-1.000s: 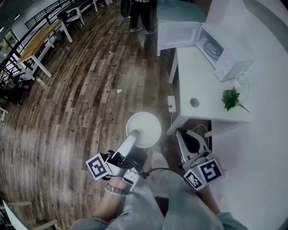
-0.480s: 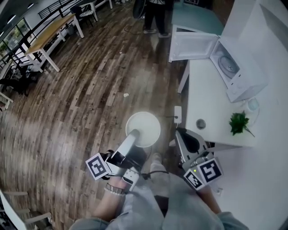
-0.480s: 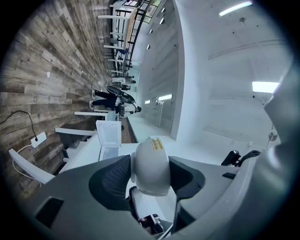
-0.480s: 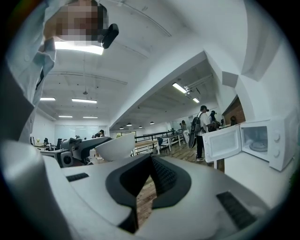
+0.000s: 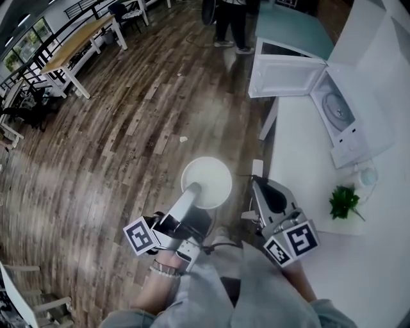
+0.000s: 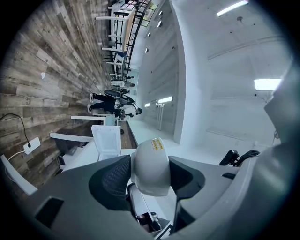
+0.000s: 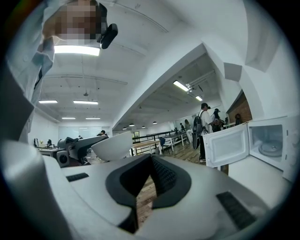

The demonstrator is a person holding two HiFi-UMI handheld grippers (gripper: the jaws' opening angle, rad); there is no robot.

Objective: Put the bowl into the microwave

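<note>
A white bowl [image 5: 206, 180] hangs over the wooden floor, and my left gripper [image 5: 193, 190] is shut on its near rim. In the left gripper view the bowl [image 6: 150, 166] sits clamped between the two dark pads. My right gripper [image 5: 268, 197] is shut and empty, beside the bowl at the near edge of the white table [image 5: 301, 147]. The white microwave [image 5: 349, 122] stands at the table's far end with its door [image 5: 282, 75] swung open. The right gripper view shows the microwave's open cavity [image 7: 271, 145] ahead on the right and the bowl [image 7: 112, 145] on the left.
A small green plant [image 5: 344, 202] and a white cup [image 5: 365, 174] stand on the table near the microwave. A power strip [image 5: 257, 168] lies on the floor by the table leg. A person [image 5: 232, 19] stands beyond the microwave. Wooden tables [image 5: 77, 48] line the far left.
The table and microwave have slid down and to the right in the head view and look nearer. Both grippers keep the same pose, with the bowl still held.
</note>
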